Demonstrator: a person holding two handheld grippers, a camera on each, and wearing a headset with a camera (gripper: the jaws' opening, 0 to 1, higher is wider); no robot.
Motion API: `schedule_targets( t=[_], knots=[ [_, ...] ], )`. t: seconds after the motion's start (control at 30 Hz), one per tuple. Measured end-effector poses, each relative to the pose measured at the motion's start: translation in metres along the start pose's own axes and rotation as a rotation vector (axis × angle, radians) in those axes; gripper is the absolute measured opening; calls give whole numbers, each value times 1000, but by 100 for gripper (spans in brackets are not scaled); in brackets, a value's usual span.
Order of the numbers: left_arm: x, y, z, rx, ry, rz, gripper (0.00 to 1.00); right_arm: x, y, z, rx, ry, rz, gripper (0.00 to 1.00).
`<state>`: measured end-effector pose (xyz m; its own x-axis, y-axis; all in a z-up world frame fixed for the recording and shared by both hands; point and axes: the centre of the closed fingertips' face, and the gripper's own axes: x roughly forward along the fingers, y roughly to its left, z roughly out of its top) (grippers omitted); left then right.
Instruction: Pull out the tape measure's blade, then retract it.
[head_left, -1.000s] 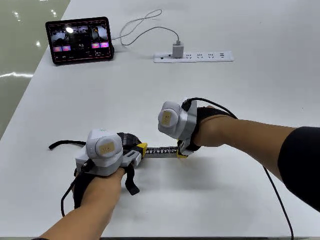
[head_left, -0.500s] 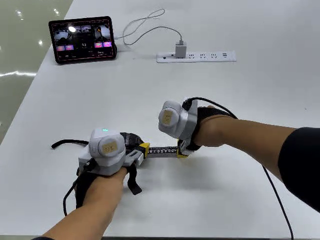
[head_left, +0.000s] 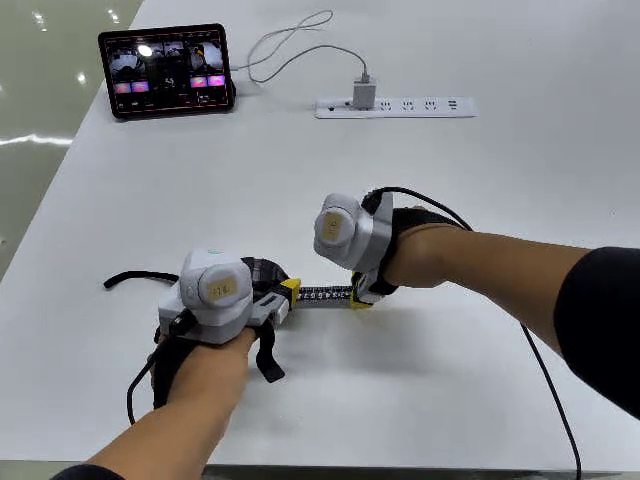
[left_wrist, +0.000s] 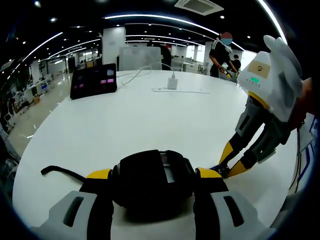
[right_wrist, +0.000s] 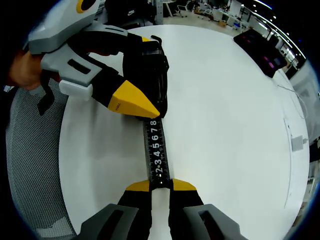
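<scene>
Near the tabletop's (head_left: 420, 190) front edge, the left tongs (left_wrist: 154, 173) are clamped around the black tape measure (left_wrist: 150, 192). The right tongs (right_wrist: 160, 186) pinch the tip of its blade (right_wrist: 155, 145), with a short length showing between them.

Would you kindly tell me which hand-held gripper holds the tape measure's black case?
The left hand-held gripper: its jaws clamp the black case, while the right hand-held gripper pinches the blade.

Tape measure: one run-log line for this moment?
blade: part out | left gripper: shut on case | right gripper: shut on blade tip
</scene>
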<state>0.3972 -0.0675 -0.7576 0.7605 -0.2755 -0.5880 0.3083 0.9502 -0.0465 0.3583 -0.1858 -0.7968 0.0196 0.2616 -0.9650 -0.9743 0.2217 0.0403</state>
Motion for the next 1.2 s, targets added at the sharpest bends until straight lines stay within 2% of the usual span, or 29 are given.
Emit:
schedule_targets(
  t=[0.3, 0.67, 0.77, 0.93, 1.2],
  knots=[
    [0, 0, 0, -1, 2, -1, 60, 2, -1, 4, 3, -6, -5, 8],
    [-1, 0, 1, -3, 1, -3, 61, 2, 0, 9, 1, -49, -3, 8],
    [-1, 0, 0, -1, 3, -8, 60, 2, -1, 11, 31, -72, 5, 8],
    [0, -1, 0, 0, 11, -9, 60, 3, 1, 13, 12, -60, -7, 8],
    [0, 0, 0, -4, 3, -10, 60, 4, 1, 17, 13, -95, -2, 8]
  ],
)
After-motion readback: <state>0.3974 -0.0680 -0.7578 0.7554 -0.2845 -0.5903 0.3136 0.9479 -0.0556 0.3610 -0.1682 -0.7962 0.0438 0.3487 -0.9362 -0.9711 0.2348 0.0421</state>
